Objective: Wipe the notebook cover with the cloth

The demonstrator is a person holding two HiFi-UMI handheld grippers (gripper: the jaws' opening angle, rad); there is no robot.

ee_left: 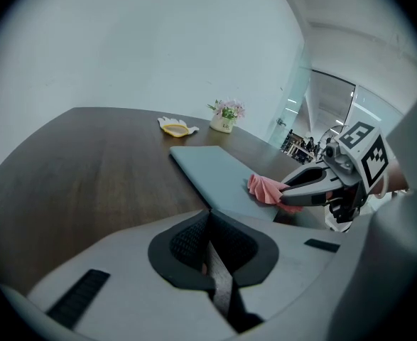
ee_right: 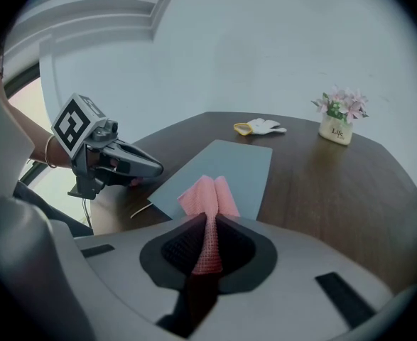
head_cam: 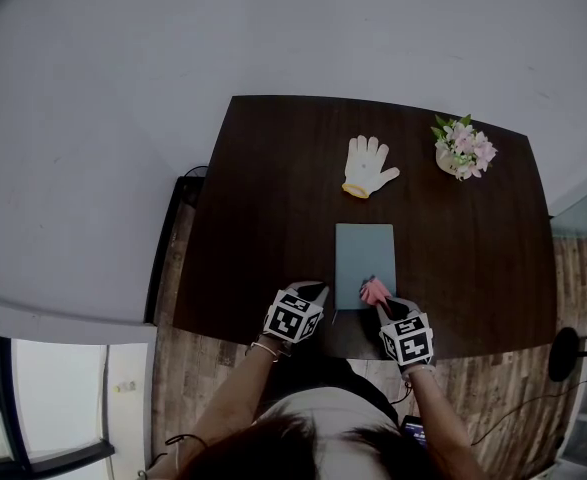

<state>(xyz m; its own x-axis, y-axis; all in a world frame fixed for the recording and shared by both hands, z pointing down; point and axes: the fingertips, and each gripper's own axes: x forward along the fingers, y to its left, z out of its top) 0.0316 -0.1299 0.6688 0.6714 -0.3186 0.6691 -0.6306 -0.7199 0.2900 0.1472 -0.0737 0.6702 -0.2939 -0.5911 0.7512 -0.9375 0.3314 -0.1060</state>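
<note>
Head view: a dark wooden tabletop (head_cam: 273, 188) stands on plank flooring against a plain pale wall. The grey-blue notebook (head_cam: 365, 263) lies flat just ahead of both tools. The left hand-held gripper (head_cam: 316, 291) sits at the notebook's near left corner, and the right hand-held gripper (head_cam: 380, 301) is over its near right edge with the pink cloth (head_cam: 373, 289) at its tips. Well beyond both lie a white glove (head_cam: 369, 166) and a small pot of flowers (head_cam: 463, 148).

Left gripper view: its jaws are pressed together with nothing visible between them, and the notebook's corner is right at their tips. To their right, the cloth rests on the cover. Glass partitions show past the tabletop's far right end.

Right gripper view: its jaws are clamped on the cloth, which fans out ahead of them onto the cover. Slatted blinds hang high on the left.
</note>
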